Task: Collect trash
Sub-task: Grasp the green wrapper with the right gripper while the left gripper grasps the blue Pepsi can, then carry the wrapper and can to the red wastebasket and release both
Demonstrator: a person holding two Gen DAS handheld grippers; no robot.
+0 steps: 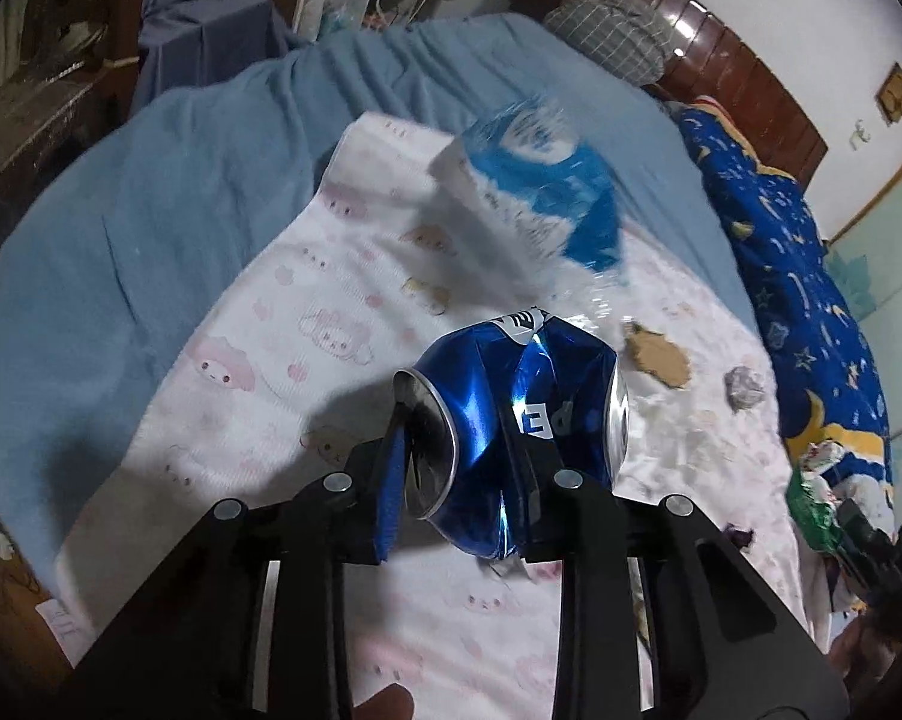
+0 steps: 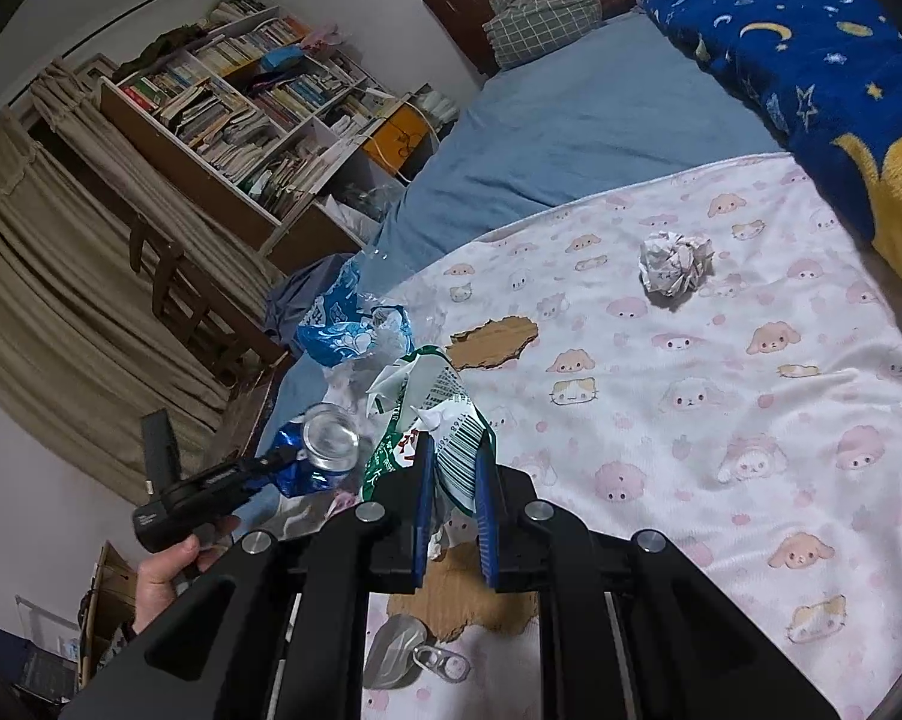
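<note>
While the left gripper [image 1: 460, 450] is clamping the crushed blue can [image 1: 511, 432] — long axis running crosswise — the right gripper [image 2: 454, 480] is pinching the green-white wrapper [image 2: 432, 414]; the paper ball [image 2: 676, 264] is lying ahead-right on the sheet [image 2: 751, 396] — nearer the right.

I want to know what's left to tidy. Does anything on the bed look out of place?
Yes. Loose litter lies on the pink sheet: a crumpled paper ball, torn cardboard, a can lid. The crushed blue can sits in the left claw.
</note>
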